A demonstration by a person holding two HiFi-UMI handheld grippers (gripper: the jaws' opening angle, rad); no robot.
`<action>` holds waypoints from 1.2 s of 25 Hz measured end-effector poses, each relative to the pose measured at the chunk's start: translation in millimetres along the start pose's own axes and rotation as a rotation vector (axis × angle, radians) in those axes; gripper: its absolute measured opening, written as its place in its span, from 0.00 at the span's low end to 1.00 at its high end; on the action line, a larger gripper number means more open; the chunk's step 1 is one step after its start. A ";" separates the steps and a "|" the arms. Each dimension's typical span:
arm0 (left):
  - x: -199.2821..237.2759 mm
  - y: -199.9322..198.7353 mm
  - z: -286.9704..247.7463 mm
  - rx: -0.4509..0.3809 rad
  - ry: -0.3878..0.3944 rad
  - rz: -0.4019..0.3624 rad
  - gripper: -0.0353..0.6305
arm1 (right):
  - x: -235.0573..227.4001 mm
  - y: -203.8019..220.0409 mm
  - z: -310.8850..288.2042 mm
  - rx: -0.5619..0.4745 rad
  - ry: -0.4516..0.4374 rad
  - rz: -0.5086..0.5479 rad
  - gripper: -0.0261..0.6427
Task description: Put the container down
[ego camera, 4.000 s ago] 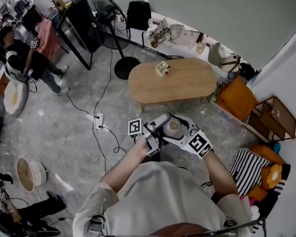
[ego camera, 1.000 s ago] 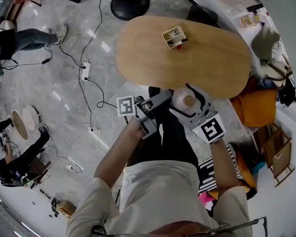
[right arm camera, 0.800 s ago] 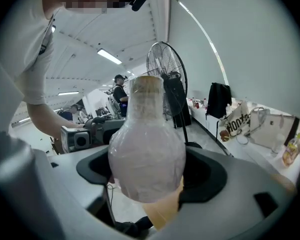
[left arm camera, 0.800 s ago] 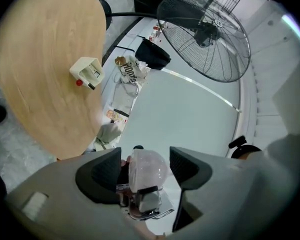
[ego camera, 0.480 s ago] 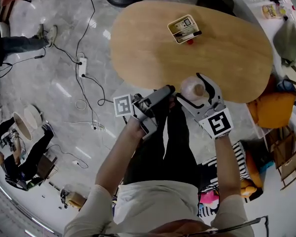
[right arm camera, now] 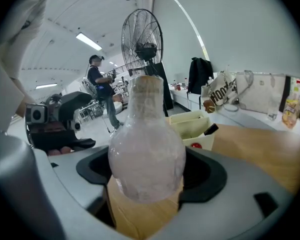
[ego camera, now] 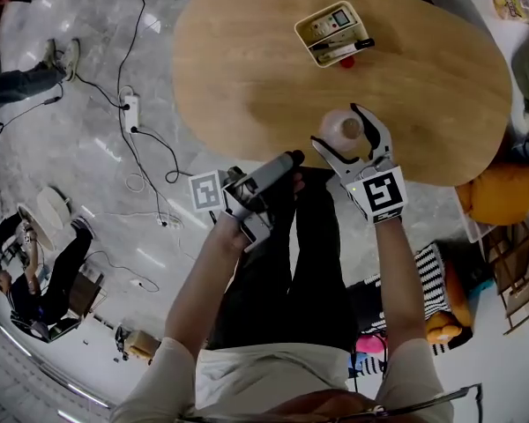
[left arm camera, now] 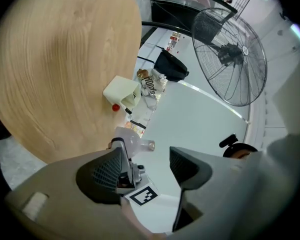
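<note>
Frosted container [right arm camera: 146, 134] pinched in right gripper [right arm camera: 146, 174], contact with table [ego camera: 247, 60] unclear; left gripper [left arm camera: 147, 165] spread

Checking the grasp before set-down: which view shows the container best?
Right gripper view: the container fills the centre, its bulb clamped between the right hand-held gripper's jaws, neck up. Head view shows it small, from above, over the table near its edge. Left gripper view shows it small and partly hidden.

Two tongs, left [ego camera: 282, 164] and right [ego camera: 343, 130], one container [right arm camera: 145, 149], one table [ego camera: 247, 69], one box [ego camera: 333, 33], one fan [right arm camera: 142, 39]
</note>
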State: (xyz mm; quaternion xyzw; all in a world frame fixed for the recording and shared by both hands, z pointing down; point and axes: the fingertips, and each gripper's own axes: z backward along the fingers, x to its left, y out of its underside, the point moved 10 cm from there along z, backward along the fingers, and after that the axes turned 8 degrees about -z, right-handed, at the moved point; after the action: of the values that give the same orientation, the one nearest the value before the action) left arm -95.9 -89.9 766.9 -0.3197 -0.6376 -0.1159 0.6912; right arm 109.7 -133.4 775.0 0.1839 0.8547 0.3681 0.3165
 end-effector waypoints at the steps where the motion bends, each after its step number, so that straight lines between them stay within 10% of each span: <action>1: 5.6 -2.4 0.7 0.003 -0.003 0.000 0.49 | -4.0 6.1 -7.0 0.005 0.005 0.004 0.63; 30: 63.8 -26.5 13.0 -0.009 0.018 0.033 0.49 | -42.9 76.1 -88.7 0.123 0.156 0.076 0.63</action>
State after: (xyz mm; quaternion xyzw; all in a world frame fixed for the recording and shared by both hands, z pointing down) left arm -111.2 -86.8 835.4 -0.3322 -0.6256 -0.1103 0.6972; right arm 87.3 -152.0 896.1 0.2061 0.8902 0.3398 0.2227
